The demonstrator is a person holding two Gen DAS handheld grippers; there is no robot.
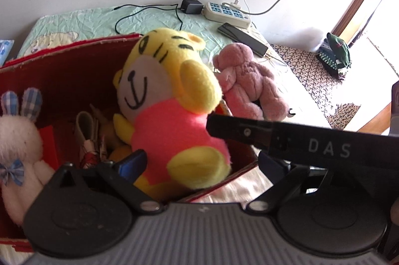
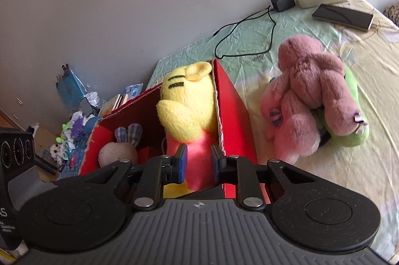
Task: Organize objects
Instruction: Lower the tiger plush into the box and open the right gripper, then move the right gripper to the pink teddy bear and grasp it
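Pale green bedding (image 2: 249, 38) printed with cartoon figures covers the work surface, which runs up to a plain white wall. On it stands a red cardboard box (image 2: 232, 100), open at the top.

1. My right gripper (image 2: 197, 162) is closed on the yellow tiger plush (image 2: 185, 103); both blue pads press the pink torso. The plush sits upright inside the box, at its right wall, with the head above the rim.
2. My left gripper (image 1: 199, 162) is spread wide. One blue pad shows at the plush's lower left; the other finger lies outside the box's near wall. I see no grip on anything.
3. A white rabbit plush (image 1: 18, 140) with checked blue ears occupies the box's left side. Small items lie at the bottom; I cannot identify them.
4. A pink plush (image 2: 309, 90) lies on the bedding right of the box, apart from it, resting partly on a green plush (image 2: 354, 100).
5. A power strip (image 1: 225, 12), a black adapter (image 1: 190, 6) and a dark phone (image 1: 243, 39) lie near the wall.
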